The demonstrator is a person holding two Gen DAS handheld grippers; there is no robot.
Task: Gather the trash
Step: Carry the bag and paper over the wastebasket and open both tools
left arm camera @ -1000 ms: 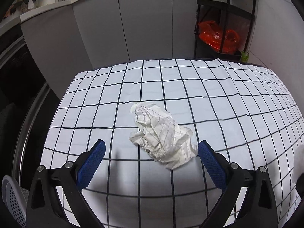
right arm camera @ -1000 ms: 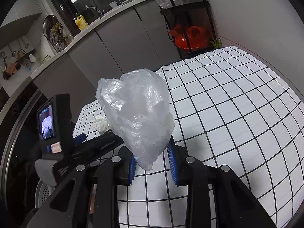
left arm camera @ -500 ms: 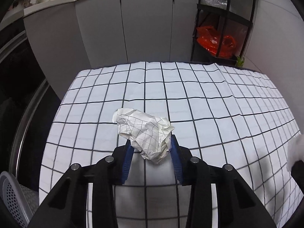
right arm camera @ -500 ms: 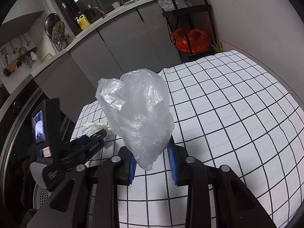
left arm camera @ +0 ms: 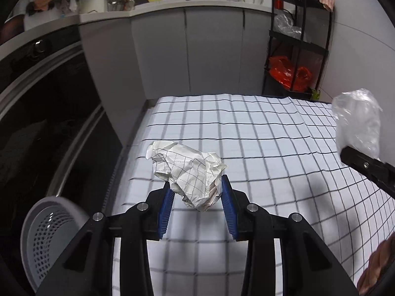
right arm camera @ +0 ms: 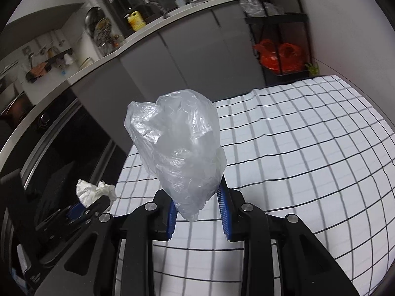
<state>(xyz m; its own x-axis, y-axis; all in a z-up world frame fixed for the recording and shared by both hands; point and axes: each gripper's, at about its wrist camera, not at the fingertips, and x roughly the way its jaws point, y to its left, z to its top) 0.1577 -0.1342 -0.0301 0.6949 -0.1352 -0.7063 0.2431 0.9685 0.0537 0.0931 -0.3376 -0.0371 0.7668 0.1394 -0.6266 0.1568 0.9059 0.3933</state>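
**Both grippers loaded, basket waiting**

The left gripper (left arm camera: 197, 198) is clamping the crumpled white grid-lined paper ball (left arm camera: 188, 172), now lifted clear of the checked tablecloth (left arm camera: 271, 133) it was lying on a second ago. The right gripper (right arm camera: 198, 212) is pinching the crumpled clear plastic bag (right arm camera: 177, 153) as before. Next is likely carrying both to the perforated grey basket (left arm camera: 49, 236) and releasing.

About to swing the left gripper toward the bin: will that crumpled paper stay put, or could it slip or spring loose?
The crumpled paper looks light and easily squashed; the left gripper has pinched only its lower part, so most bulges free above. It will probably hold, though folds may give under a quick swing. Its matte creases should grip the ribbed blue pads fairly well.
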